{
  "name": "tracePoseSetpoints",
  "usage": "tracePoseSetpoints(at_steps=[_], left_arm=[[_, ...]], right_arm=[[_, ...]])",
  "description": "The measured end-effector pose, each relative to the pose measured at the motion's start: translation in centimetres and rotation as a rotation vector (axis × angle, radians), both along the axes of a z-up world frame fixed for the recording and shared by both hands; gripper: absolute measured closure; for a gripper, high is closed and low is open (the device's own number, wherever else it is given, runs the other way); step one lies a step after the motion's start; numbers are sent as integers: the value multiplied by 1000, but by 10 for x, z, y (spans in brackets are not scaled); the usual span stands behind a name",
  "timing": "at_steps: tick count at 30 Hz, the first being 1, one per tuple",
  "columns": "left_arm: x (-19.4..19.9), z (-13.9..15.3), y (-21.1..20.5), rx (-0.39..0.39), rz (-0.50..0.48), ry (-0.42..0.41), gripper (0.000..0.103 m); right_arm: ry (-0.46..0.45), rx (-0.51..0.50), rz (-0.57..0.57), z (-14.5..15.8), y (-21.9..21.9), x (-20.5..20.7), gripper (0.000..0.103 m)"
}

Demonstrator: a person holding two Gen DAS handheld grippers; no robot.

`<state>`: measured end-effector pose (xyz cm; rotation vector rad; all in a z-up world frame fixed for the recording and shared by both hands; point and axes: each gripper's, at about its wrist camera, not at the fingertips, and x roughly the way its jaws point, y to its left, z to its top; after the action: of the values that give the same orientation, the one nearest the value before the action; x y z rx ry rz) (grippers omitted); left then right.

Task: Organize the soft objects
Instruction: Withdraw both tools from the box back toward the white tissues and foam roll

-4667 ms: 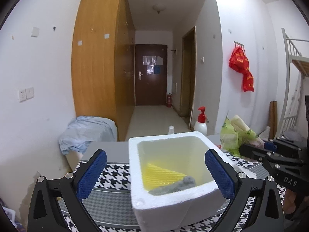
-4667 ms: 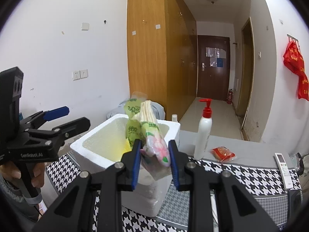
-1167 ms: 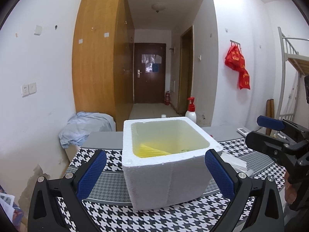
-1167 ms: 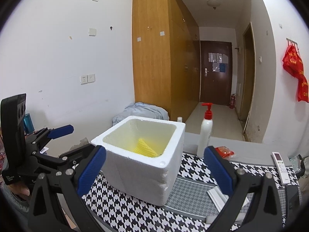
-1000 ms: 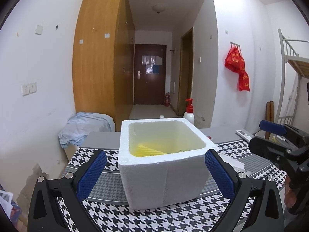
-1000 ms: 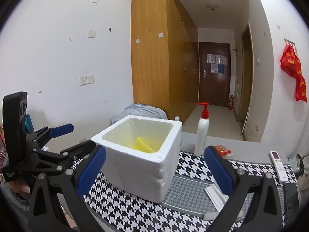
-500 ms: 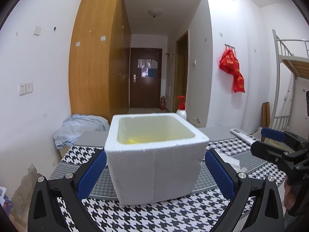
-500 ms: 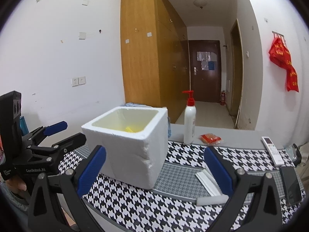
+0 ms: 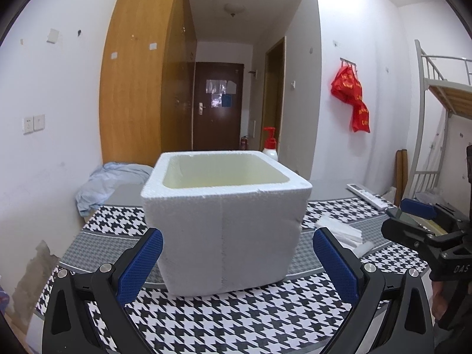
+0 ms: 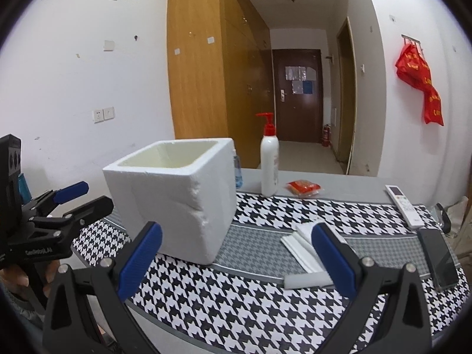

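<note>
A white foam box [image 9: 227,215] stands on the houndstooth cloth [image 9: 236,318]; it also shows in the right wrist view [image 10: 174,200]. Its contents are hidden below the rim from this low angle. My left gripper [image 9: 237,261] is open and empty, low in front of the box; it shows at the left of the right wrist view [image 10: 78,199]. My right gripper [image 10: 236,258] is open and empty, to the right of the box; it shows at the right edge of the left wrist view [image 9: 413,219].
A white pump bottle with a red top [image 10: 269,165], a red packet [image 10: 303,187], a remote [image 10: 404,205], a phone [image 10: 439,258] and white foam strips [image 10: 303,250] lie on the table right of the box. A blue cloth heap [image 9: 109,183] lies behind left.
Both grippers have dropped lower and pulled back from the box. The right gripper, earlier shut on a green packet, is open and empty. The yellow item inside is no longer visible.
</note>
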<state>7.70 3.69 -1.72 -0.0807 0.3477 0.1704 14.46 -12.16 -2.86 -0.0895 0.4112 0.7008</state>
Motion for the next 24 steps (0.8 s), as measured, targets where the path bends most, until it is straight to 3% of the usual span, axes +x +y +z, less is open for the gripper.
tracePoseSetpoints(at_steps=[24], left_arm=[[39,-10,-50,20,-146,71,1]], right_arm=[[25,-14,-122,-10,-53,15,0]])
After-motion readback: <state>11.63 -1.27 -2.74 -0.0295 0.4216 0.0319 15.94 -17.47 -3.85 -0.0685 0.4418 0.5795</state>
